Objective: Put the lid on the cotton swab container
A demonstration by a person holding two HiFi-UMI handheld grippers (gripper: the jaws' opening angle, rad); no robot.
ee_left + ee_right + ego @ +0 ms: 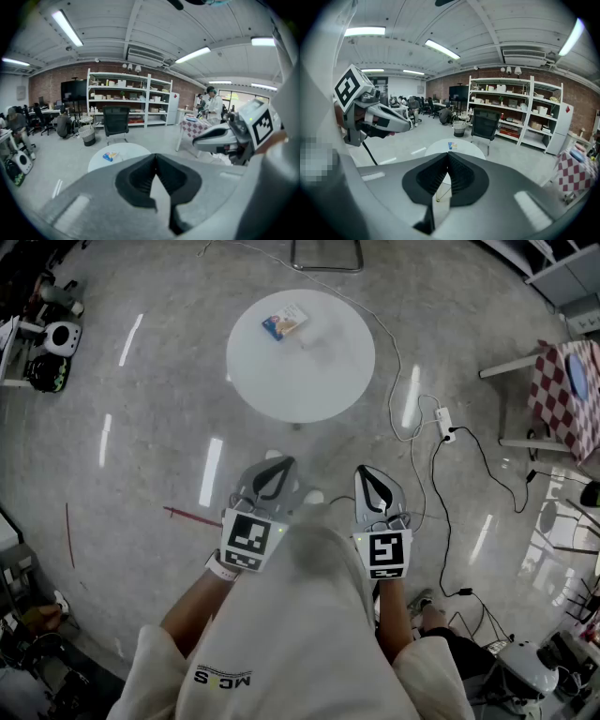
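Two grippers are held close in front of the person's chest, side by side and well short of the worktop. The left gripper (pixel 277 467) is clenched, its dark ribbed pads meeting at the tips with nothing between them. The right gripper (pixel 367 473) is the same, closed on itself and empty. Each carries its marker cube just above the person's pale shirt (pixel 300 634).

Ahead stands a round white worktop (pixel 328 381) on the grey floor. The cotton swab container (pixel 284 322), a small blue, white and orange item, lies near the far left edge of it, well apart from both grippers. I cannot tell from here whether a lid sits on it or beside it.

A white power strip (pixel 443 423) with trailing cables lies on the floor to the right, near a table with a red chequered cloth (pixel 562 395). A black chair (pixel 116 121) stands behind the worktop, before white shelves (pixel 126 96).
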